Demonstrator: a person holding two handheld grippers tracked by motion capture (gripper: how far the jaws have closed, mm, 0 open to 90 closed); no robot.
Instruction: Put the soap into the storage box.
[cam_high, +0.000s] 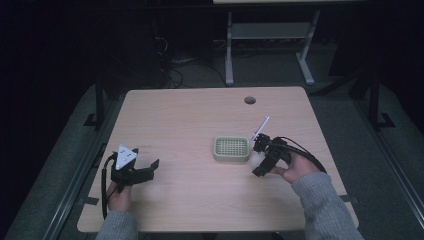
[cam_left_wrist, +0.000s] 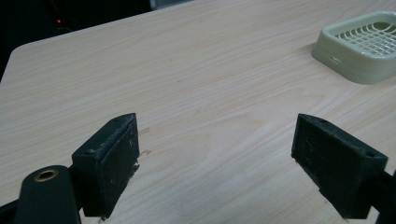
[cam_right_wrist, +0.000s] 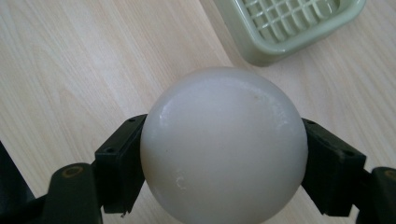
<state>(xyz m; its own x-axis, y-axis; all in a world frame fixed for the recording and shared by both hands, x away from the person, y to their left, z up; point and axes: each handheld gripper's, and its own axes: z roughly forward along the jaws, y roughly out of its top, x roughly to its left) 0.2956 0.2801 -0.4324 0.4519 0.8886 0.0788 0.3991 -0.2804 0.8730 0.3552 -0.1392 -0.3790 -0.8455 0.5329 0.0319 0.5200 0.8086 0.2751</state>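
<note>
Wooden table (cam_high: 190, 120) bearing green tray (cam_high: 231, 149)

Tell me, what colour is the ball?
White ball, clearest in the right gripper view.

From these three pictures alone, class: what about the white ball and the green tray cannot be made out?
- White ball: its underside is cut off by the bottom edge of the right gripper view; whether it touches the table is unclear.
- Same ball, high view: mostly covered by the right gripper.
- Green tray: cut off by the left gripper view's right edge.
</note>
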